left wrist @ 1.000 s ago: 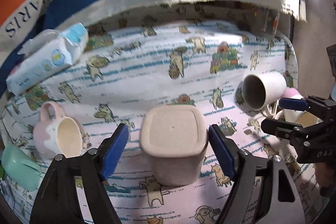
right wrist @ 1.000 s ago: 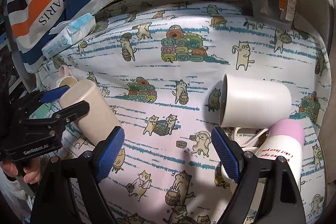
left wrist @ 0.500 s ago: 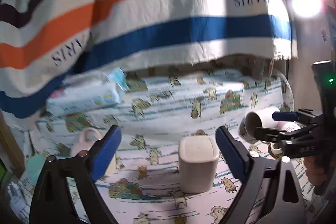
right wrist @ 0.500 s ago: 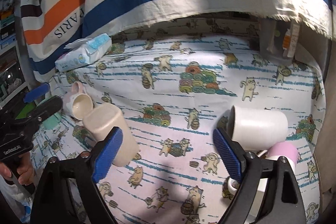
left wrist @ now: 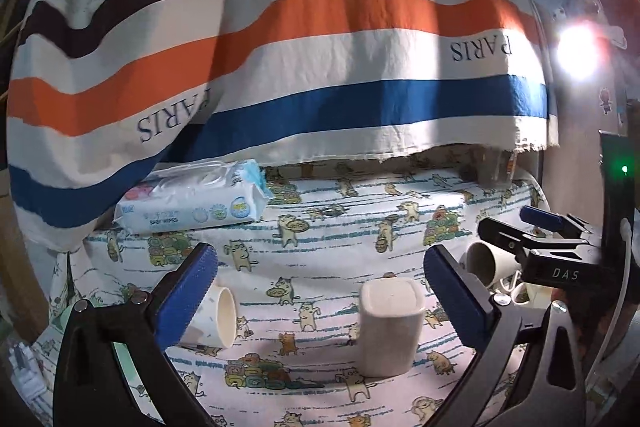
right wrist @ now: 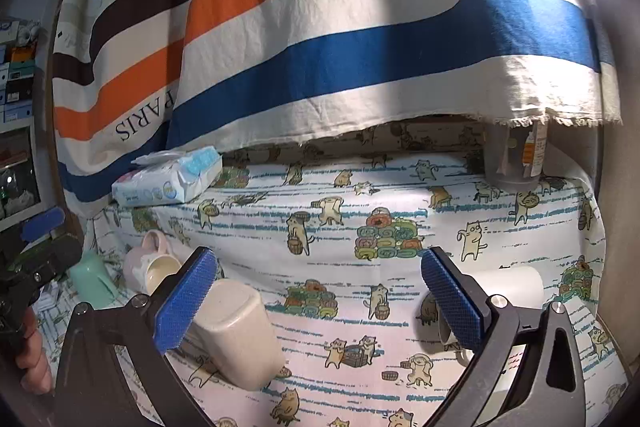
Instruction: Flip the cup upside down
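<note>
Now upside-down beige cup (left wrist: 390,325) stands free between open left tool (left wrist: 320,299) pads.

A striped cloth (left wrist: 304,67) hangs behind the cartoon-cat tablecloth (left wrist: 340,227); a bright lamp (left wrist: 578,53) glares right.

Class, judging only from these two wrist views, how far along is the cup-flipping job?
Done: the beige cup stands mouth down on the cloth. In hand: nothing; the left gripper and right gripper have open jaws, both empty. Left: the white mug and pink mug lie on their sides, should they count.
</note>
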